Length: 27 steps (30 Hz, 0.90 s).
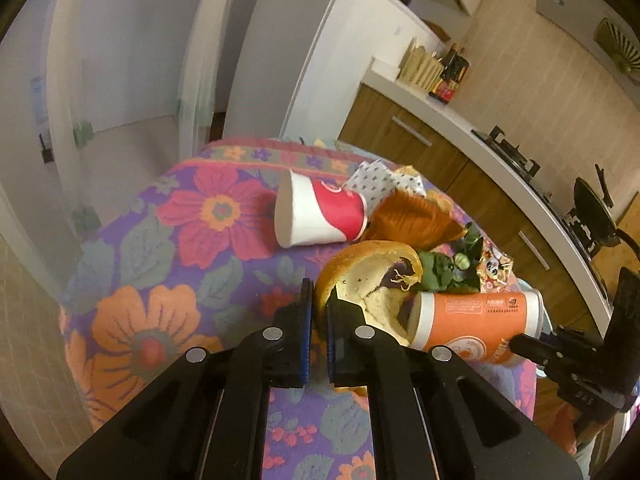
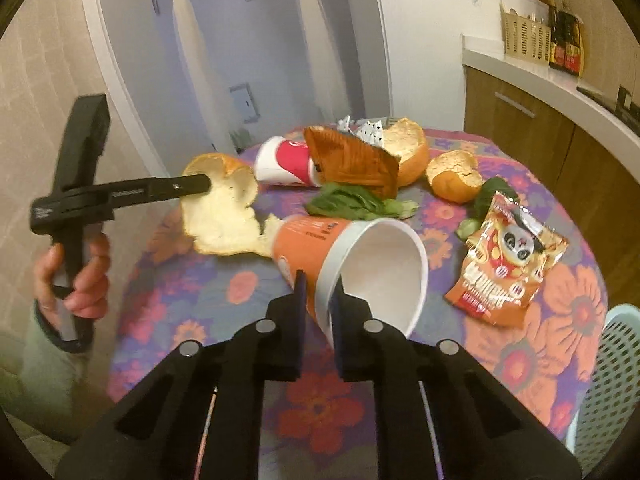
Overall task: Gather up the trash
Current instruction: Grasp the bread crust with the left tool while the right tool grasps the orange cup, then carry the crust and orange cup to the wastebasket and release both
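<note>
Trash lies on a round table under a floral cloth (image 1: 160, 248). My left gripper (image 1: 319, 300) is shut on the edge of a large pomelo peel (image 1: 372, 280). The right wrist view shows it from the side, the left gripper (image 2: 202, 184) pinching that peel (image 2: 224, 216) slightly off the cloth. My right gripper (image 2: 320, 292) is shut on the rim of an orange paper cup (image 2: 316, 240) lying on its side, one finger inside its mouth. From the left wrist view, the right gripper (image 1: 516, 344) meets the cup (image 1: 468, 320) at its open end.
A red and white cup (image 2: 284, 160), brown wrapper (image 2: 352, 160), green leaves (image 2: 360, 202), two more peels (image 2: 452, 176) and a panda snack packet (image 2: 508, 264) lie further back. A pale blue basket (image 2: 612, 380) stands at the table's right edge. Kitchen counter (image 1: 460, 120) runs along the right.
</note>
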Tool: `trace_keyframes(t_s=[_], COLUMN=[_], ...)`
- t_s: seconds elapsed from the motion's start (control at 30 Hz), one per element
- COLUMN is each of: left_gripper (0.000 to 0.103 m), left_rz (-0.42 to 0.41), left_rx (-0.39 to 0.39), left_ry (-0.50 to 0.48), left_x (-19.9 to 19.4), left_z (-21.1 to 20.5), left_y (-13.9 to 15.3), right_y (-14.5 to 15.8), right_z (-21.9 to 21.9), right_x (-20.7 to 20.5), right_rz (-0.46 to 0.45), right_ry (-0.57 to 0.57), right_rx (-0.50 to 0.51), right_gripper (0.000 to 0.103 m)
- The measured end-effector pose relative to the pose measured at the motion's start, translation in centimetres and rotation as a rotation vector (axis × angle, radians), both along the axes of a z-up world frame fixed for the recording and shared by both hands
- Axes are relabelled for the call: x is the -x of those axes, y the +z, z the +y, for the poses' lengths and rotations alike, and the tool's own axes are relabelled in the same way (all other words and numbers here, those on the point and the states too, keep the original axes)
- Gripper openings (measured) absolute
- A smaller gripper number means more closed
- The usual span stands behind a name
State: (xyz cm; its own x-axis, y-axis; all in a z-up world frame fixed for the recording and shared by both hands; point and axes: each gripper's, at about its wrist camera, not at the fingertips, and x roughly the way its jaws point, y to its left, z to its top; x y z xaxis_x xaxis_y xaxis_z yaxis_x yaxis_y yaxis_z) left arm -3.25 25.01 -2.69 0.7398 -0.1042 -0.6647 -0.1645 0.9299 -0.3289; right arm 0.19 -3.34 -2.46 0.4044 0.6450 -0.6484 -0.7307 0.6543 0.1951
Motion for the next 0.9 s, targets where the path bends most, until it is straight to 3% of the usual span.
trace_keyframes(t_s=[0.37, 0.57, 0.7, 0.9], left_gripper=[0.003, 0.003, 0.003, 0.003], left_rz=[-0.082, -0.124, -0.144, -0.148], left_rx=[-0.020, 0.033, 0.022, -0.010], left_ry=[-0.042, -0.125, -0.169, -0.247], left_x=[1.5, 1.1, 0.6, -1.4], left_z=[-1.8, -4.0, -6.1, -10.3], left_y=[2.9, 4.8, 6.0, 6.8], right_y=[3.4, 5.1, 6.3, 6.4], right_z=[-4.2, -7.8, -10.6, -16.0], right_x=[2.5, 3.1, 3.2, 2.0], right_rz=[-0.107, -0.158, -0.209, -0.215], right_ry=[-0.073, -0.144, -0.220, -0.352], right_rx=[-0.042, -0.070, -0.074, -0.091], right_gripper=[0.002, 0.002, 0.002, 0.002])
